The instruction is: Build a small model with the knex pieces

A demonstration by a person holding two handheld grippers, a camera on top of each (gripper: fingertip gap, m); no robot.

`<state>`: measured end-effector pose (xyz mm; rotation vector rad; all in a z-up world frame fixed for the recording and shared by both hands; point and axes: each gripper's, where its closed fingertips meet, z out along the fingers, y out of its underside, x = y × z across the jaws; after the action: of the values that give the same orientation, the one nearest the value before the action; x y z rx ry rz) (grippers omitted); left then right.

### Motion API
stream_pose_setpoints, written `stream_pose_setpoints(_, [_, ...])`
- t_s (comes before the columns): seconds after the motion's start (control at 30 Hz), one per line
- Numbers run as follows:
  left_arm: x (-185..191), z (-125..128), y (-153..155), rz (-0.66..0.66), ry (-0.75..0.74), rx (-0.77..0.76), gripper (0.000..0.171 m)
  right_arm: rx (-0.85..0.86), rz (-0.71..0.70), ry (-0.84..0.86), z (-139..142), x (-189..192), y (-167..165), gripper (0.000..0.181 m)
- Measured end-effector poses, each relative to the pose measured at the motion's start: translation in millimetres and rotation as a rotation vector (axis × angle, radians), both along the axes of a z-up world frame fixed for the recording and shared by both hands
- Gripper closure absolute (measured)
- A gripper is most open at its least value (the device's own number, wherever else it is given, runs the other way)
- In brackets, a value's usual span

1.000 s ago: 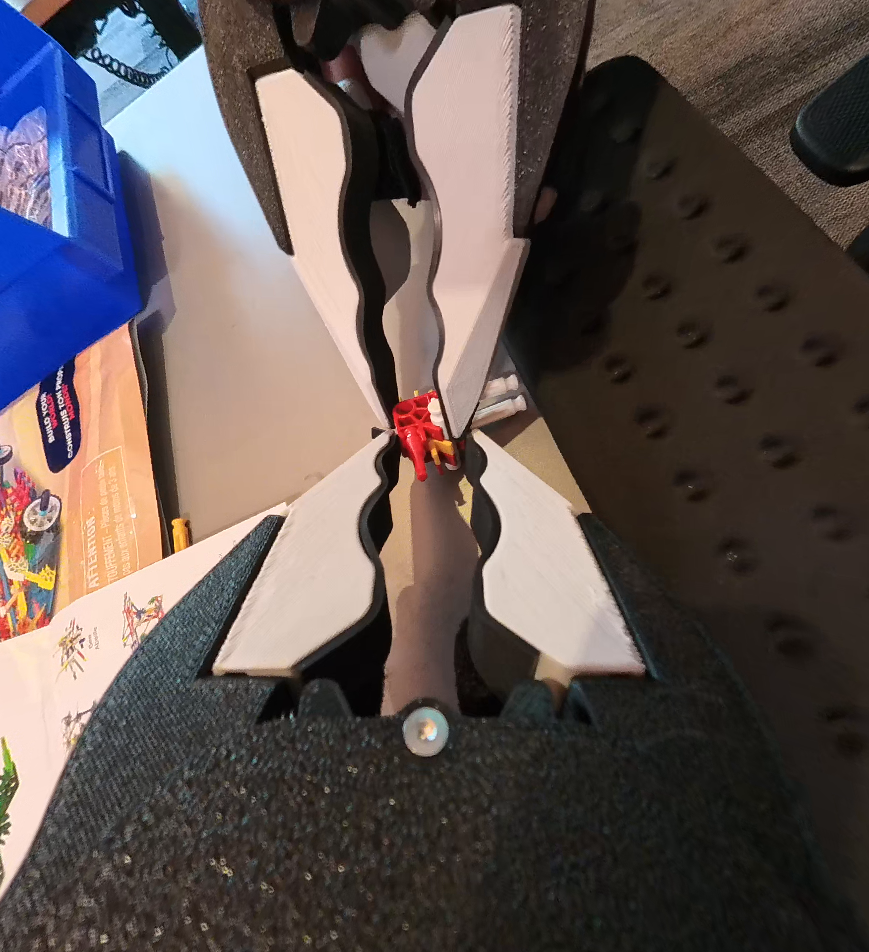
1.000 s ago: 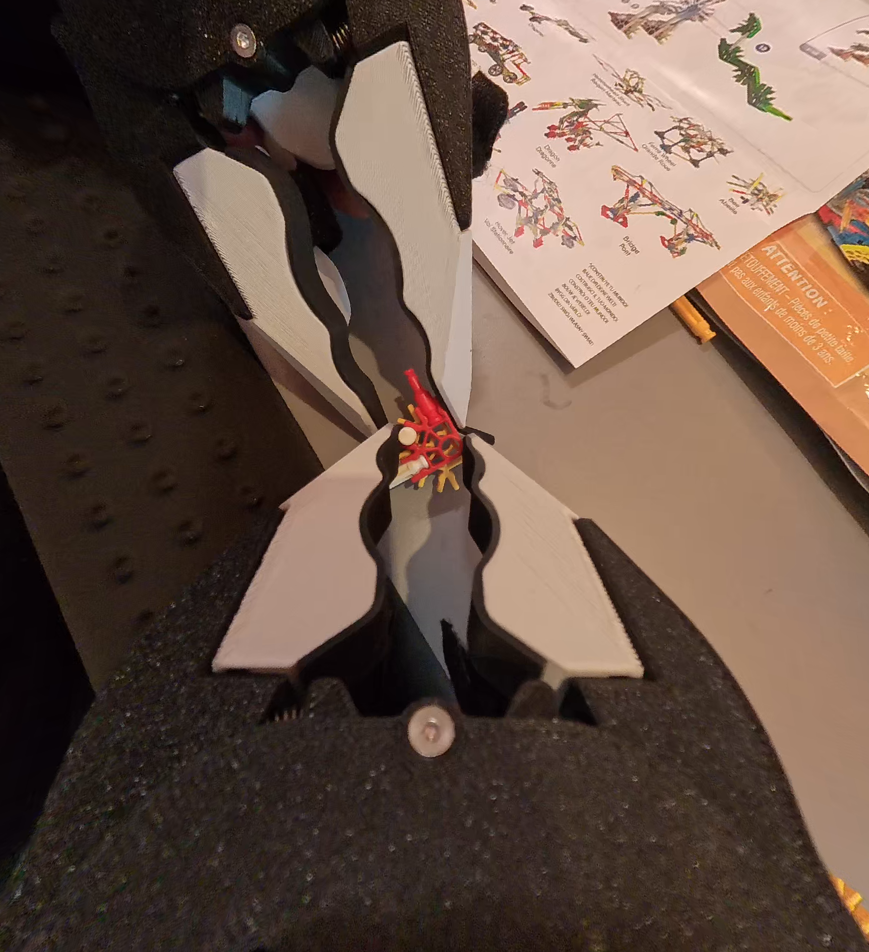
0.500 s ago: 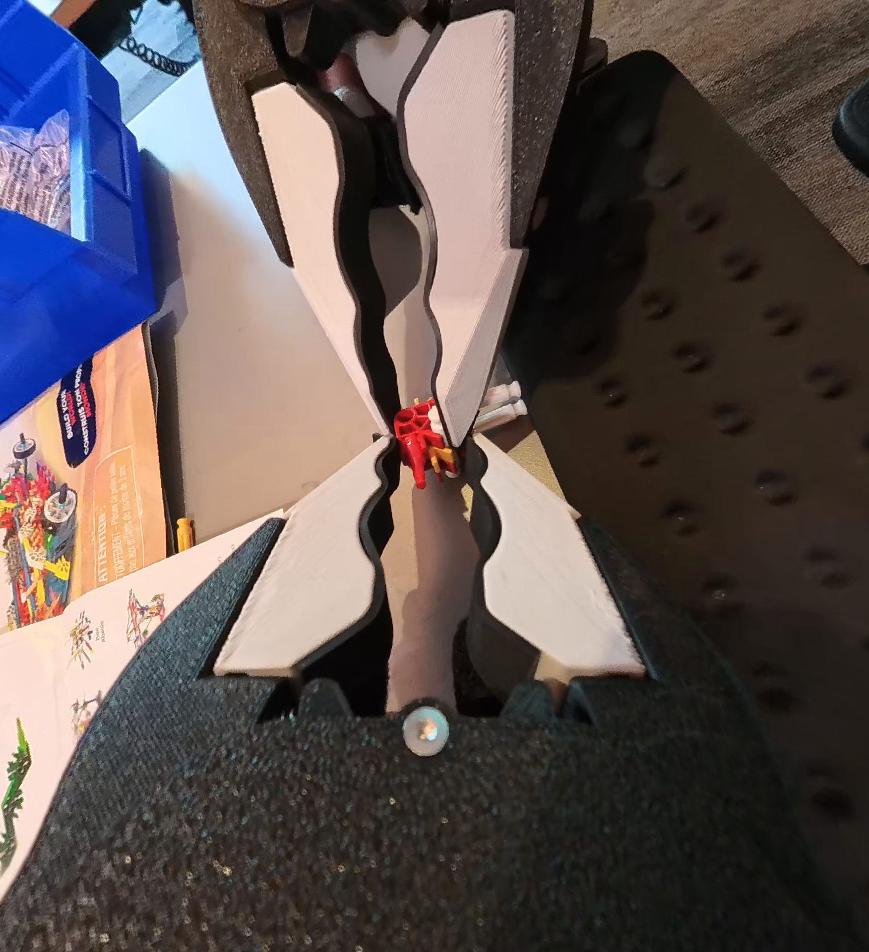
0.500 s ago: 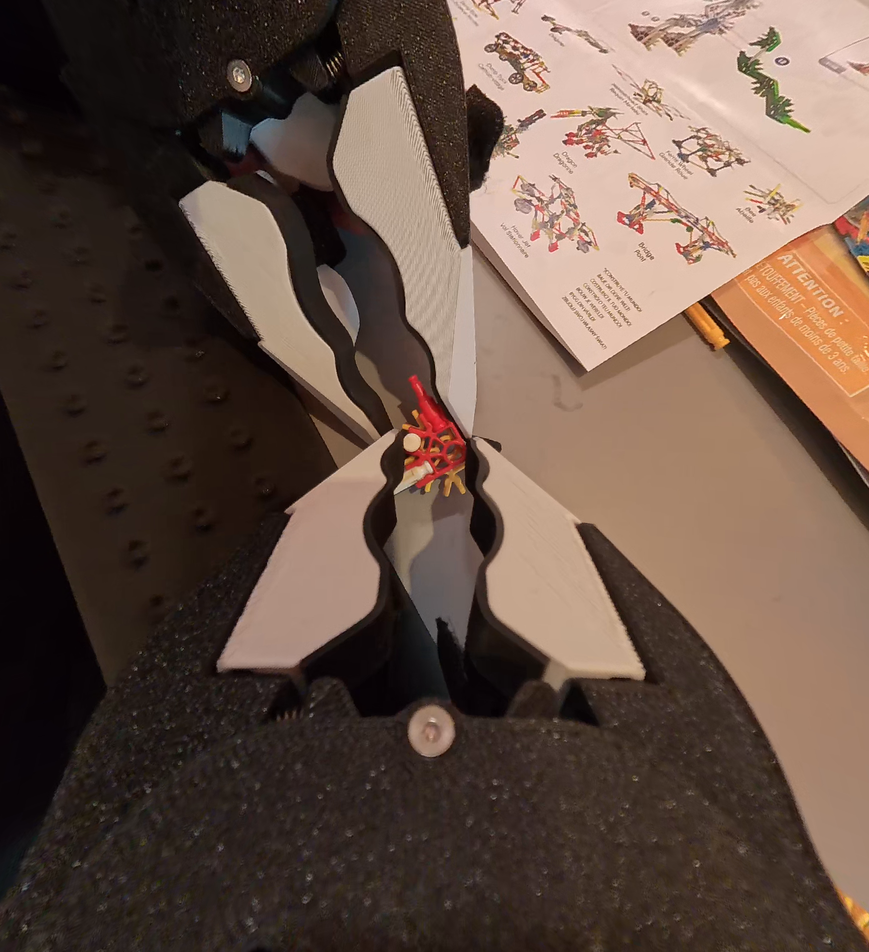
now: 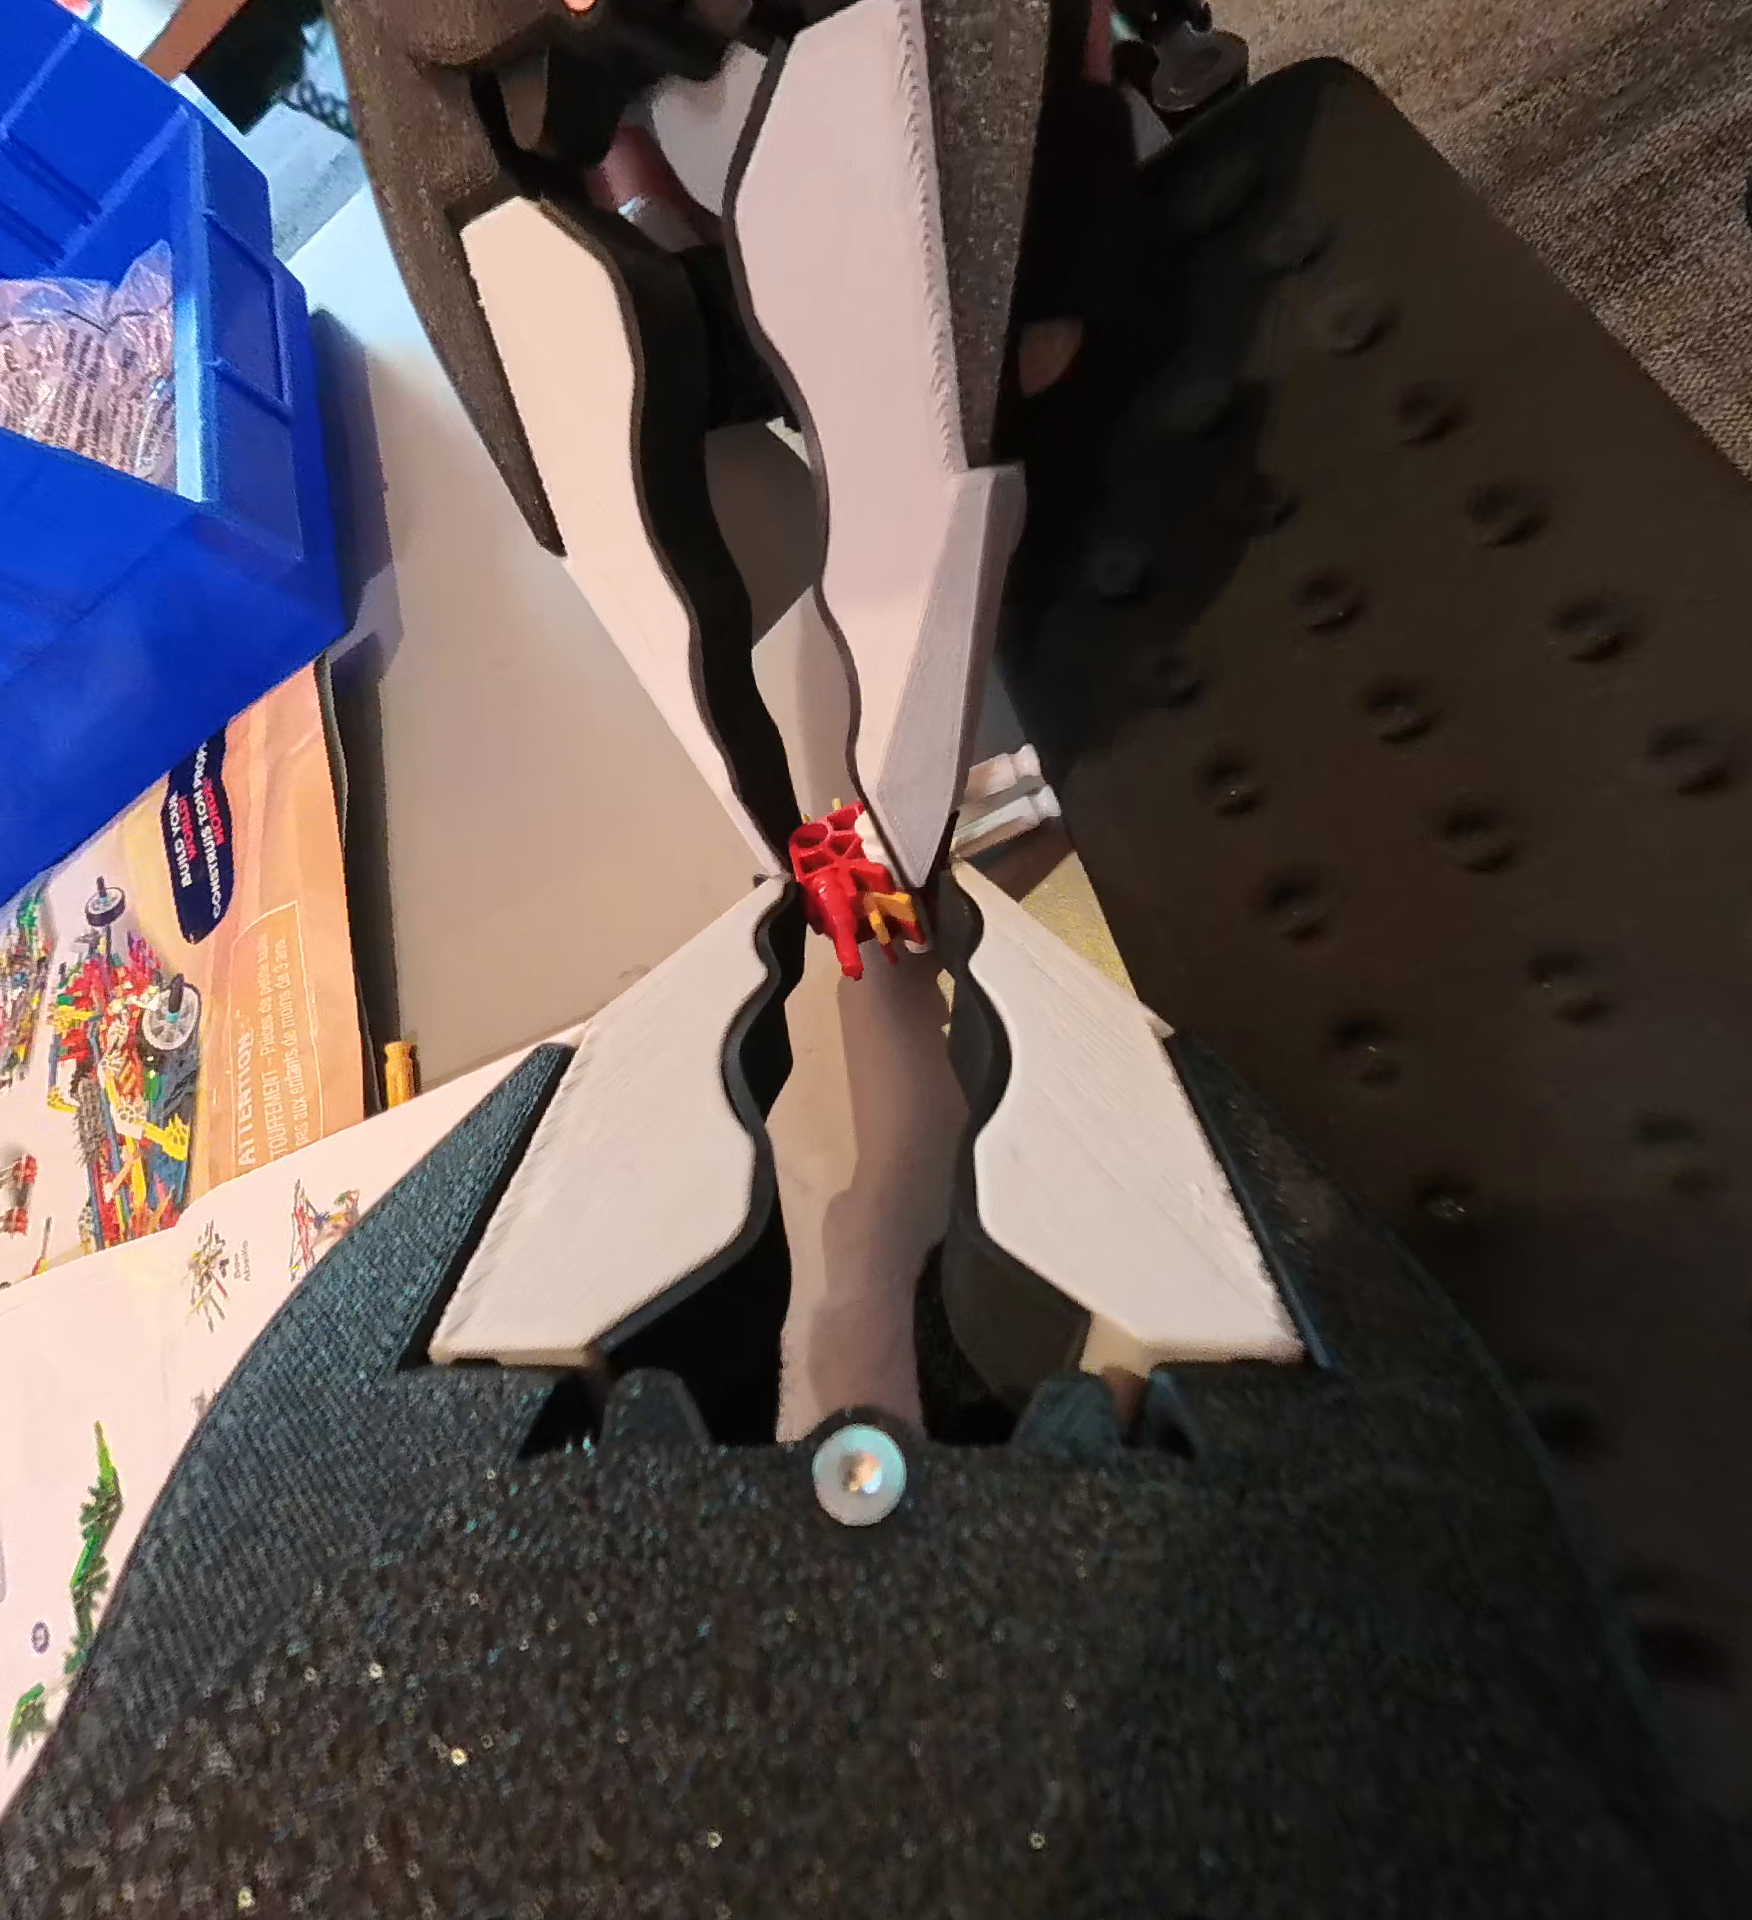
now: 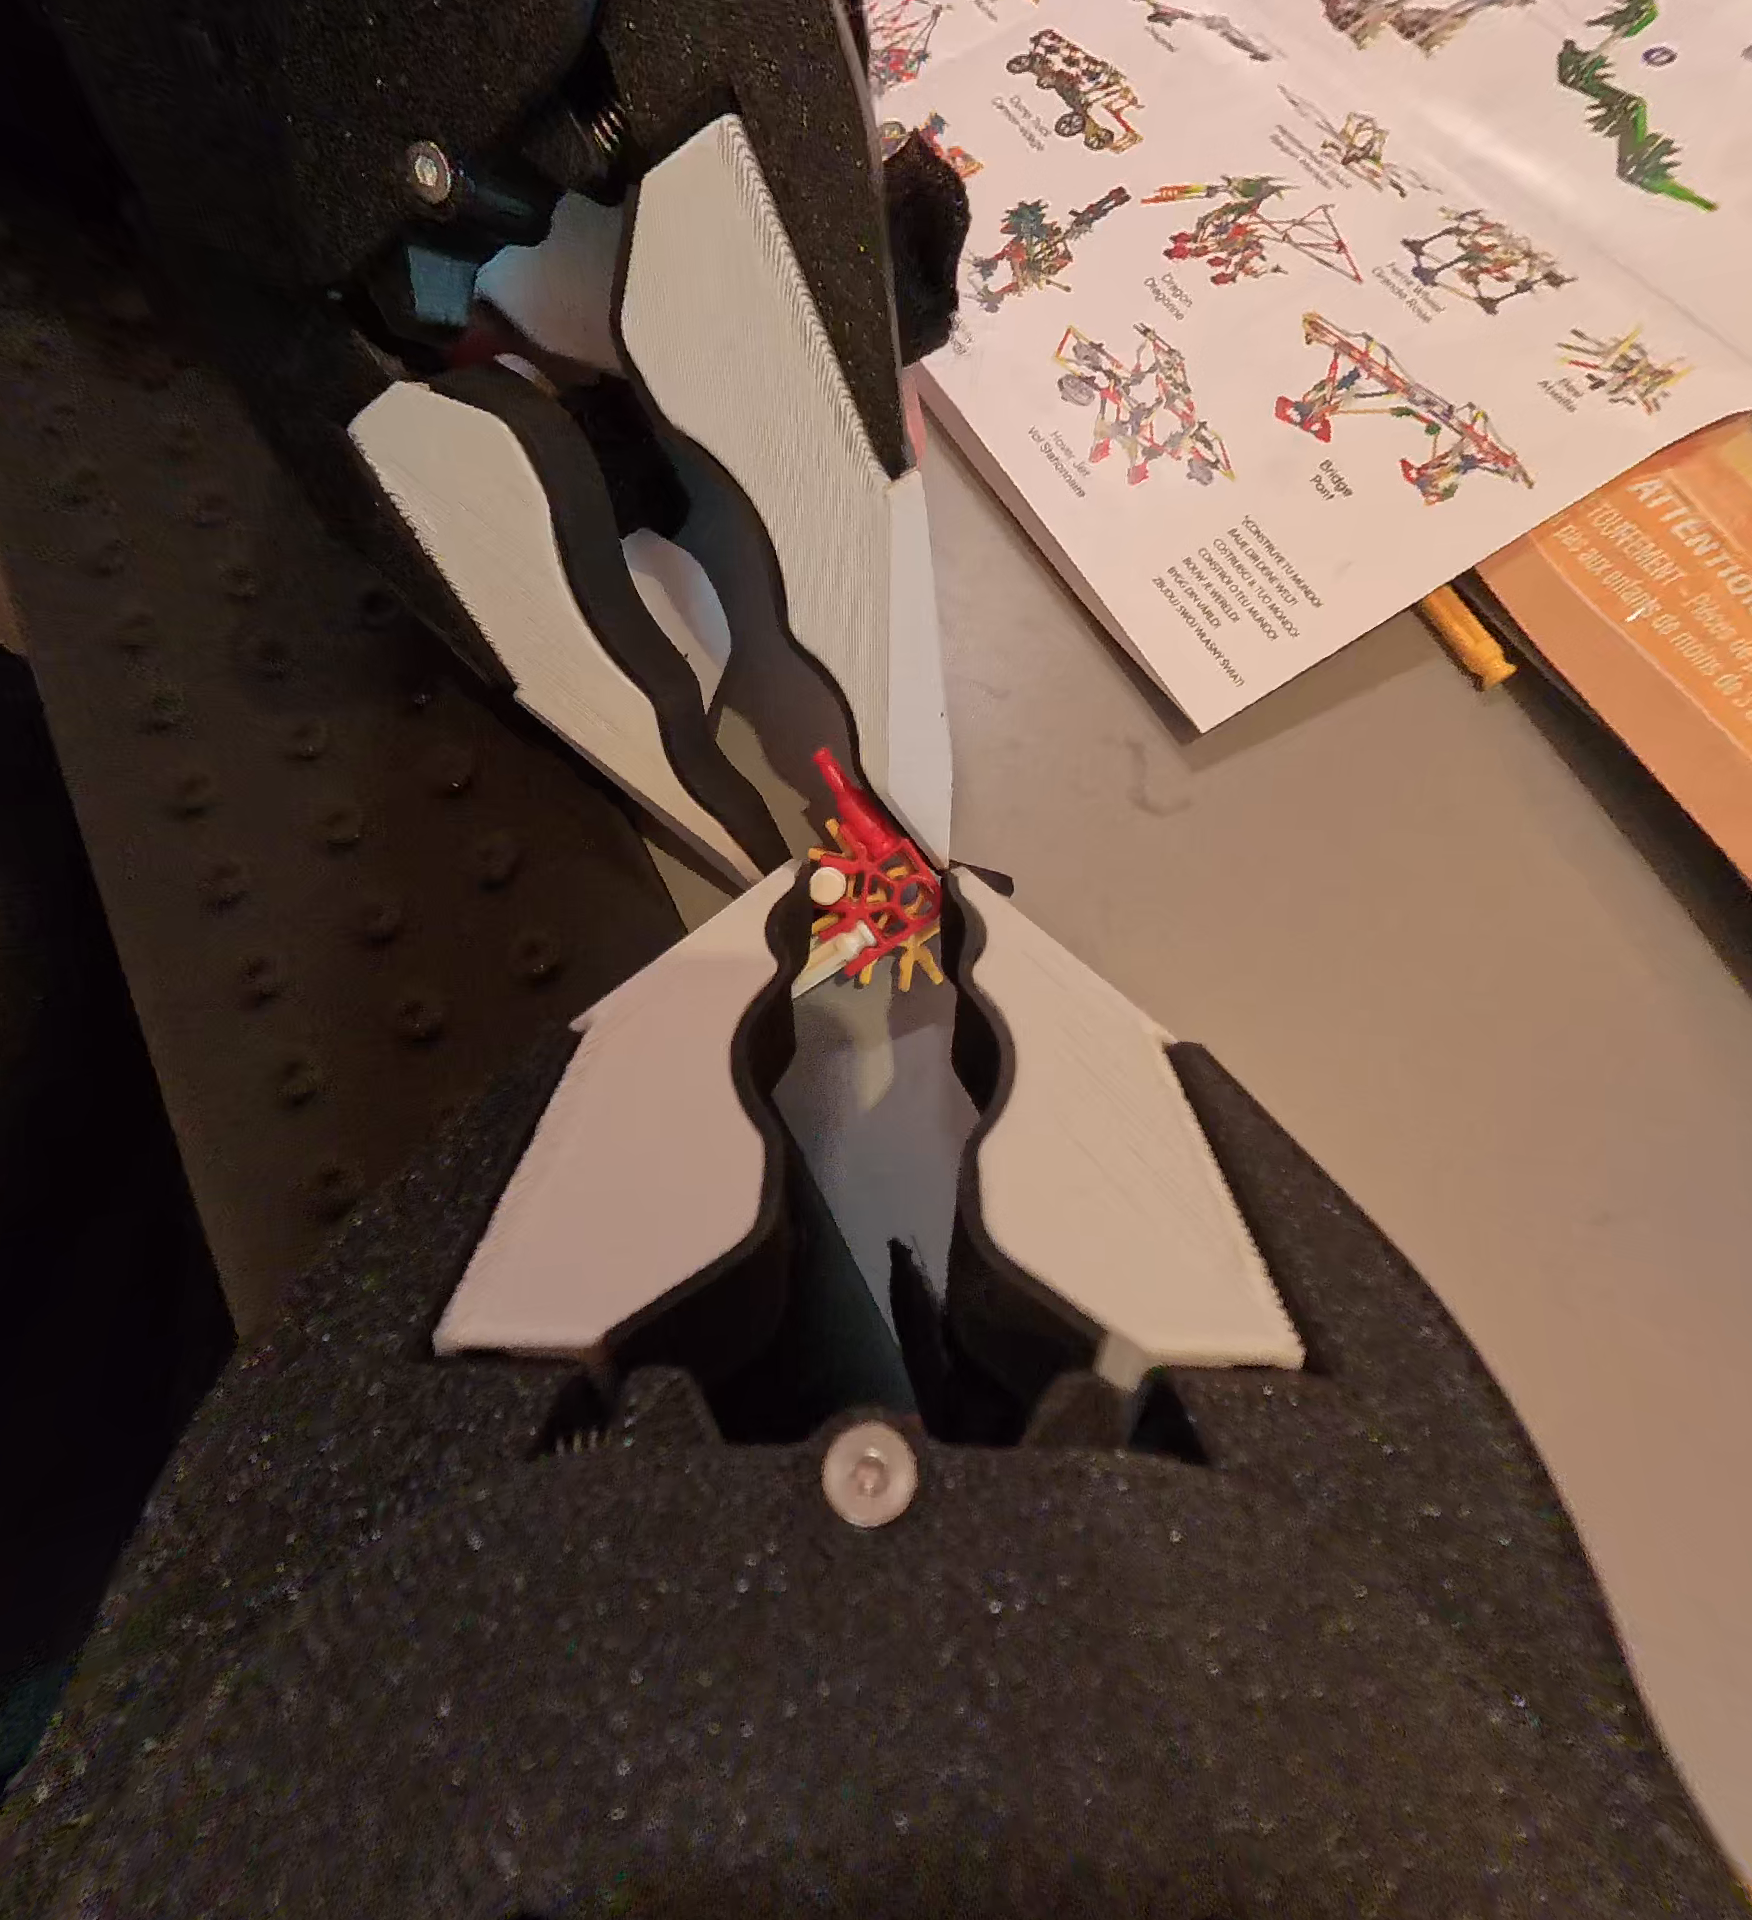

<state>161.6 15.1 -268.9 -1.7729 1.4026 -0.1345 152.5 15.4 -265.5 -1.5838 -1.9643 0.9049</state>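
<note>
Both grippers meet tip to tip over the table edge, shut on one small toy assembly of red connectors, yellow connectors and white rods (image 5: pixel 851 894). My left gripper (image 5: pixel 856 904) pinches its near side; the right gripper's white fingers (image 5: pixel 893 582) come down from above. In the right wrist view, my right gripper (image 6: pixel 867 914) is shut on the same assembly (image 6: pixel 877 904), and the left gripper's fingers (image 6: pixel 747 436) reach in from the top. A red rod end (image 6: pixel 846 795) sticks up from the cluster. Two white rods (image 5: pixel 1002 800) poke out by the right gripper's tip.
A blue bin (image 5: pixel 72 540) holding a clear bag stands at the left. An orange toy box (image 5: pixel 145 997) and a white instruction sheet (image 6: pixel 1350 312) lie on the grey table (image 6: pixel 1319 987). A loose yellow rod (image 6: pixel 1464 649) lies by the sheet. A black dimpled chair (image 5: pixel 1474 831) is alongside. Less than 4 cm separates the two grippers' tips.
Both grippers stay clamped on the assembly. The pair has shifted slightly, with the views drifting a little; the grip looks the same.
</note>
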Motion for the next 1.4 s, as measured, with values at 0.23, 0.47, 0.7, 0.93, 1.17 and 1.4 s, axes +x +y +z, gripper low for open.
stream_pose_setpoints(0.23, [1.0,0.5,0.7,-0.01,-0.01,-0.009,0.15,-0.113,0.04,-0.022,0.3,1.0,0.1,0.157])
stream_pose_setpoints(0.47, [1.5,-0.7,1.5,-0.016,-0.026,-0.029,0.149,-0.105,0.022,-0.055,-0.1,1.0,1.6,0.156])
stream_pose_setpoints(0.7, [0.2,-0.3,2.4,-0.021,-0.011,-0.023,0.149,-0.064,0.004,-0.055,0.3,0.2,4.3,0.156])
stream_pose_setpoints(0.93, [-1.8,1.9,4.3,-0.017,0.007,-0.004,0.149,0.067,-0.016,-0.058,3.5,-1.2,7.1,0.156])
stream_pose_setpoints(1.17, [1.0,2.4,2.2,-0.029,0.003,0.002,0.15,0.043,-0.022,-0.062,6.3,2.1,3.4,0.156])
stream_pose_setpoints(1.4, [1.8,-0.1,3.1,-0.025,-0.01,-0.012,0.149,-0.11,-0.03,-0.017,7.2,3.6,3.1,0.156])
